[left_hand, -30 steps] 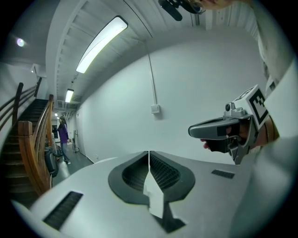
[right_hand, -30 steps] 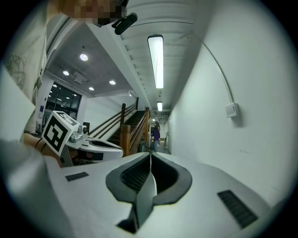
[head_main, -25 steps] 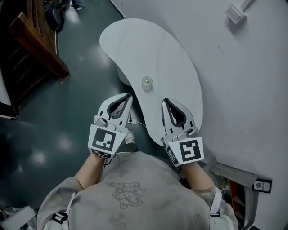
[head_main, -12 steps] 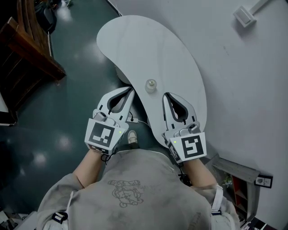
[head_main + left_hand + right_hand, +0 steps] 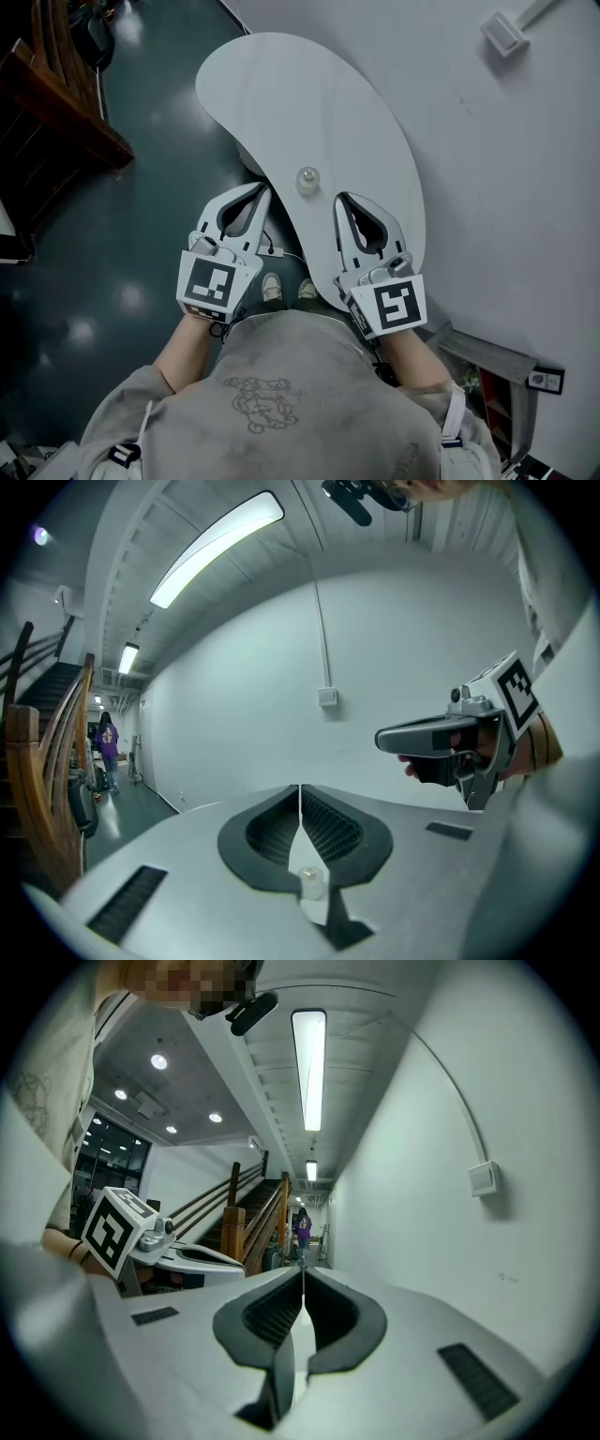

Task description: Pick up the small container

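Note:
A small clear container with a rounded lid stands near the front edge of a white kidney-shaped table. My left gripper hovers just left of it, off the table's edge, jaws shut and empty. My right gripper is over the table just right of the container, also shut and empty. In the left gripper view the container shows low through the slot behind the closed left gripper tips, with the right gripper off to the side. The right gripper view shows its own right gripper tips together, the left gripper beside it.
Dark green floor lies left of the table, with a wooden stair rail at the upper left. A white wall with a small box runs along the right. Shoes and a cable show below the table edge. A person stands far off.
Both grippers have come a little closer to the container, then held still. Their jaws stay shut. The person's shoes now show under the table edge.

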### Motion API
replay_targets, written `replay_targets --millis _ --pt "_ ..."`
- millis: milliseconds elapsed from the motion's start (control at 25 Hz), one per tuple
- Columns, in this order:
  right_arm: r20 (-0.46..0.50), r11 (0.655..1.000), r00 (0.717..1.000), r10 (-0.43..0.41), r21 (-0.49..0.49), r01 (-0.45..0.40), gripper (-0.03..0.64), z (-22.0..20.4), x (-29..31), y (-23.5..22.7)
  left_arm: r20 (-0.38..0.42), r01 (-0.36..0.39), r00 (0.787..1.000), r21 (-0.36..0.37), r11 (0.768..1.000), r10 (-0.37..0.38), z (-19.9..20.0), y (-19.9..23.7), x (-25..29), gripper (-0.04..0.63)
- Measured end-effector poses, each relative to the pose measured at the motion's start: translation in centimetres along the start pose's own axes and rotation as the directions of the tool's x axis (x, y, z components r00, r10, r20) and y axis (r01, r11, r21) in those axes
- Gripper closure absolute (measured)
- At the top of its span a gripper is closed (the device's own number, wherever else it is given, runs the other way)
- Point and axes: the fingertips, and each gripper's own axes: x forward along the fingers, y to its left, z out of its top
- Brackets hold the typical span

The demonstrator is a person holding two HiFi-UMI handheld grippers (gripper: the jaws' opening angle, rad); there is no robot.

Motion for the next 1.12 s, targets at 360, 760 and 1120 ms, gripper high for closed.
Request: replay_targets --millis 360,760,1120 --pt "-0.019 0.999 0.999 0.045 -0.001 -0.045 0.586 -0.5 1.2 -1.1 0.005 -0.041 0.999 0.001 0.999 0.041 0.6 -0.1 0.5 0.574" --pt "-0.025 0.997 0.997 0.071 0.039 -0.070 0.551 -1.7 5.4 -2.9 0.016 -0.042 0.999 0.034 0.999 0.042 0.5 0.6 3.5 0.574" --pt "-0.083 0.991 0.994 0.064 0.121 -0.054 0.377 -7.7 10.8 -4.7 0.004 -0.072 0.997 0.015 0.997 0.072 -1.5 3.0 7.4 0.574"
